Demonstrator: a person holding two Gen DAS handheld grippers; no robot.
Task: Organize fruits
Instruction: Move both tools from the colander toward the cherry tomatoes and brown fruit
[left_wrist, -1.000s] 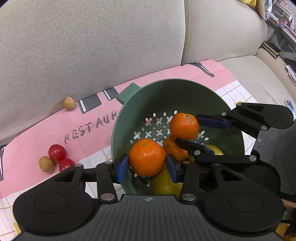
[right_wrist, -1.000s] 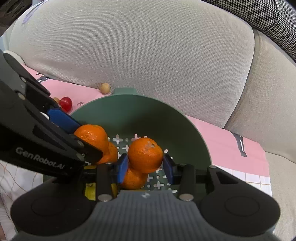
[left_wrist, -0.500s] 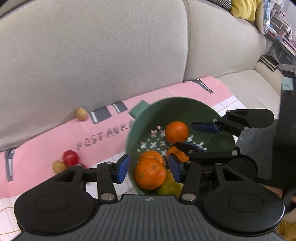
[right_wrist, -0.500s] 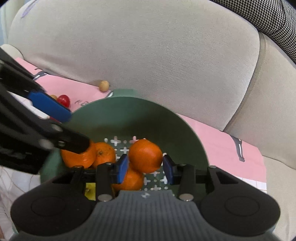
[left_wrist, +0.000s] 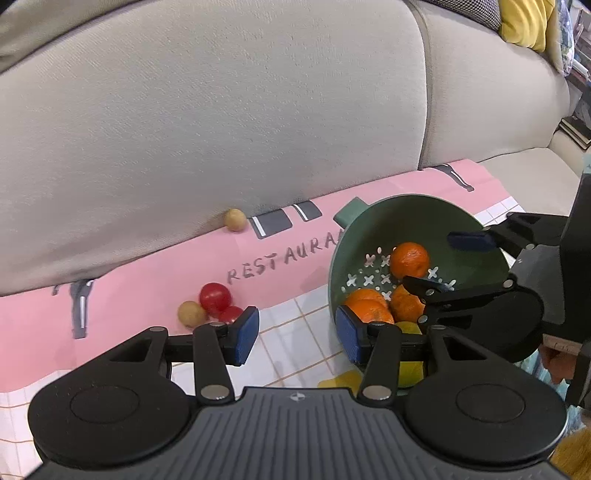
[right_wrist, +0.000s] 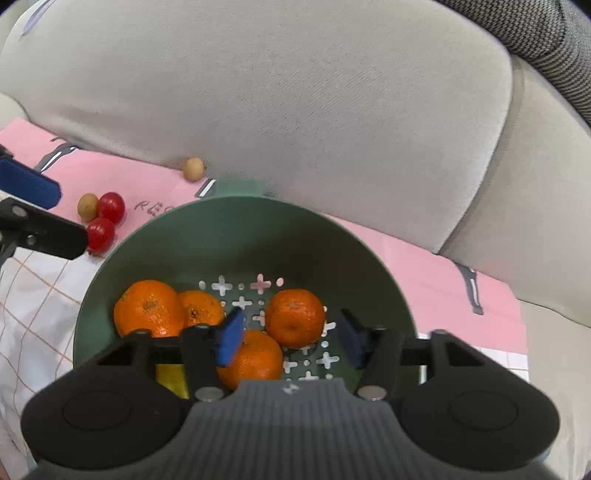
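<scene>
A green colander (right_wrist: 258, 240) (left_wrist: 424, 221) sits on the cloth and holds several oranges and a yellow fruit (left_wrist: 408, 369). My right gripper (right_wrist: 291, 339) (left_wrist: 443, 262) hangs over it with its jaws opening. One orange (right_wrist: 295, 317) (left_wrist: 409, 259) lies between the pads, which stand clear of it on both sides. My left gripper (left_wrist: 298, 334) is open and holds nothing, above the checked cloth just left of the colander. Its fingers (right_wrist: 29, 186) show at the left edge of the right wrist view.
Two cherry tomatoes (left_wrist: 215, 296) and a longan (left_wrist: 190, 313) lie together on the pink cloth (left_wrist: 147, 273), left of the colander. Another longan (left_wrist: 235, 219) rests against the beige sofa back (left_wrist: 221, 110). A yellow cushion (left_wrist: 524, 22) is at the far right.
My left gripper let its orange go into the colander, then rose and drew away to the left. My right gripper's jaws spread, and its orange now rests in the colander.
</scene>
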